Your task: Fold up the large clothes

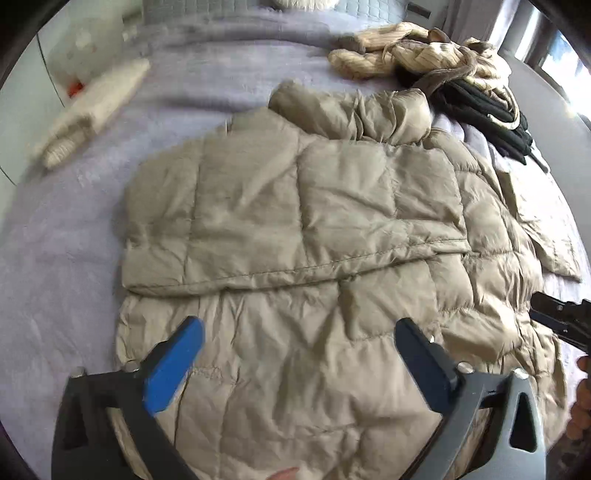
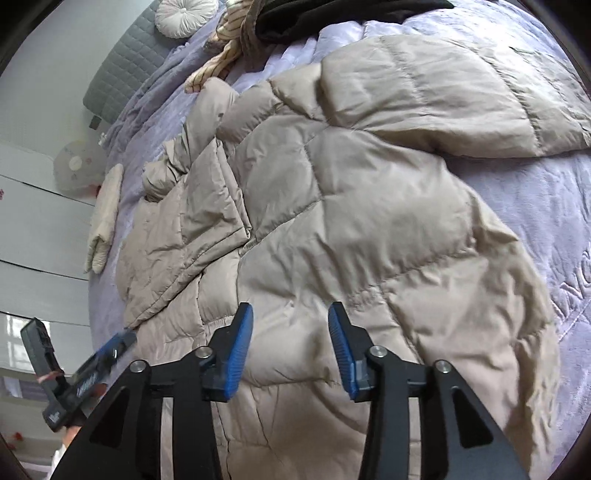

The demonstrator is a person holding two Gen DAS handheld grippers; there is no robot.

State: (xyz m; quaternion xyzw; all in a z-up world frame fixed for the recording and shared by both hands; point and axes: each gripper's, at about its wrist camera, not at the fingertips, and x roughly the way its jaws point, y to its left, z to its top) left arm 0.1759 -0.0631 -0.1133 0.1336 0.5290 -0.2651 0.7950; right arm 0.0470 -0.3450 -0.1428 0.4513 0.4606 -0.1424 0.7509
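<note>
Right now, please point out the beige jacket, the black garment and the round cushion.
jacket [image 1: 295, 206]: left wrist view, folded-over panel.
black garment [image 1: 476, 107]: left wrist view, its middle.
round cushion [image 2: 184, 14]: right wrist view, centre button.

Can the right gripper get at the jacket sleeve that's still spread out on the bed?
Probably yes: the right gripper is open, holds nothing, and the unfolded sleeve lies uncovered ahead of it across the puffer jacket.

Black gripper, ribbed blue pads
</note>
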